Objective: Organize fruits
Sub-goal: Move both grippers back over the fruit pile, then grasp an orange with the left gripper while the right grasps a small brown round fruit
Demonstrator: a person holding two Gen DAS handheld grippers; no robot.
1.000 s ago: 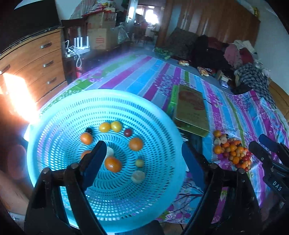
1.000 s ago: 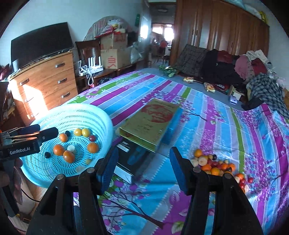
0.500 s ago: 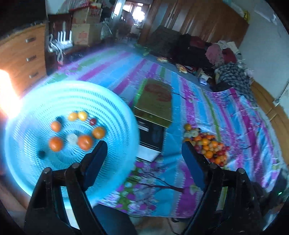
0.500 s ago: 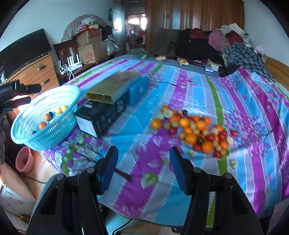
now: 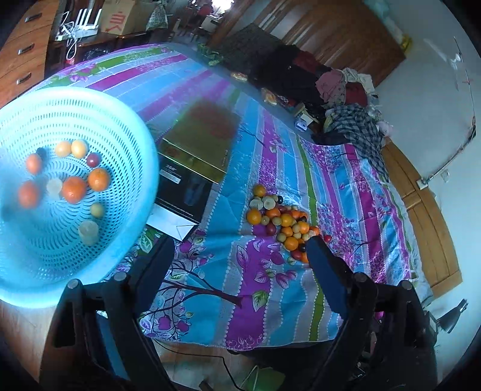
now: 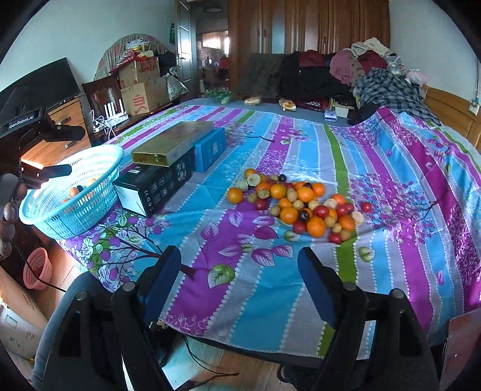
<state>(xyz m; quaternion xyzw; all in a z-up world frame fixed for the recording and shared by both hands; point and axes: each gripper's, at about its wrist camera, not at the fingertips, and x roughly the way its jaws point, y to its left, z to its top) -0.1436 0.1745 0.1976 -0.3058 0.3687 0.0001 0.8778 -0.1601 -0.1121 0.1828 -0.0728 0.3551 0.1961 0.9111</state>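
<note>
At the near edge of the bed, the right gripper (image 6: pixel 239 264) hangs over the striped floral bedspread (image 6: pixel 375 168) with its blue-padded jaws spread wide and nothing between them; they have just been opening. The left gripper (image 5: pixel 240 251) is likewise wide apart and empty, its jaws having just opened a little further. Beyond the right gripper, mid-bed, lies the pile of fruit (image 6: pixel 296 201): oranges, small red and dark fruits and pale yellow-green ones, loose on the cloth. To the left, well apart from the pile, a turquoise perforated basket (image 6: pixel 90 180) sits at the bed's left near corner and holds a few oranges, yellow fruits and a dark red one. Between basket and pile rest stacked boxes (image 6: pixel 168 159), a gold one on black and blue ones. Clothes (image 6: pixel 369 78) are heaped at the far end before a wooden wardrobe (image 6: pixel 300 27); a dresser (image 6: pixel 60 126) and cartons stand far left.
</note>
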